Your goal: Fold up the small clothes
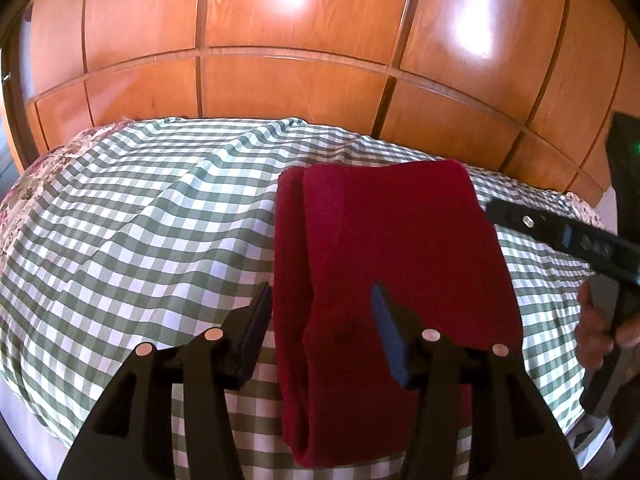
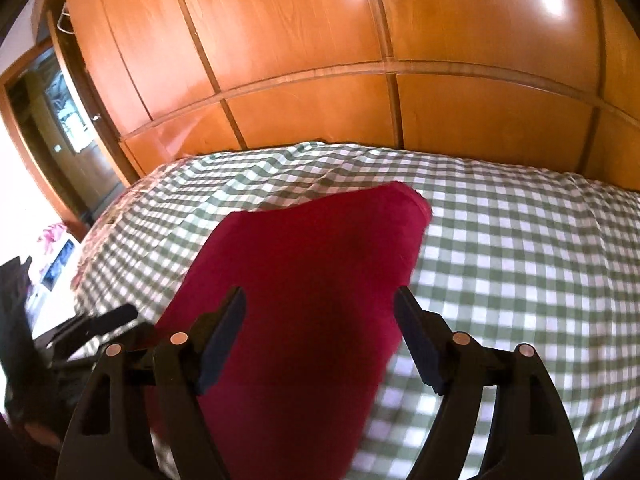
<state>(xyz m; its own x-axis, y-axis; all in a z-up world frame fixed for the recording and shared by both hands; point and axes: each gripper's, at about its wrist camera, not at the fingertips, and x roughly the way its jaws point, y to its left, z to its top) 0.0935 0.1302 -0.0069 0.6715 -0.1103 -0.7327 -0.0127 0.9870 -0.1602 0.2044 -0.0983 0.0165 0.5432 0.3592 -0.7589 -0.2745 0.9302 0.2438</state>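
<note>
A dark red, soft knitted garment (image 1: 396,248), already doubled lengthwise into a long strip, lies flat on a bed covered with a green-and-white checked cotton sheet (image 1: 140,220), its near end hanging slightly over the mattress edge. Behind the bed stands a wall of glossy orange-brown wooden wardrobe panels (image 1: 296,80).

The left gripper (image 1: 320,332) hovers just above the near end of the strip, fingers spread wide and holding nothing; one finger sits outside the garment's left edge, the other over its middle. The right gripper (image 2: 320,336) is likewise spread and empty, straddling the strip from the other side; in the left wrist view it appears at the right margin, gripped by a bare hand (image 1: 600,332).

Risks, as judged: a pinch taken now may catch only the upper layer, so that the fold peels open when lifted. It may also catch the checked sheet beneath, dragging it up with the garment. The offset left side edge suggests misaligned layers, which a further fold would lock in.
</note>
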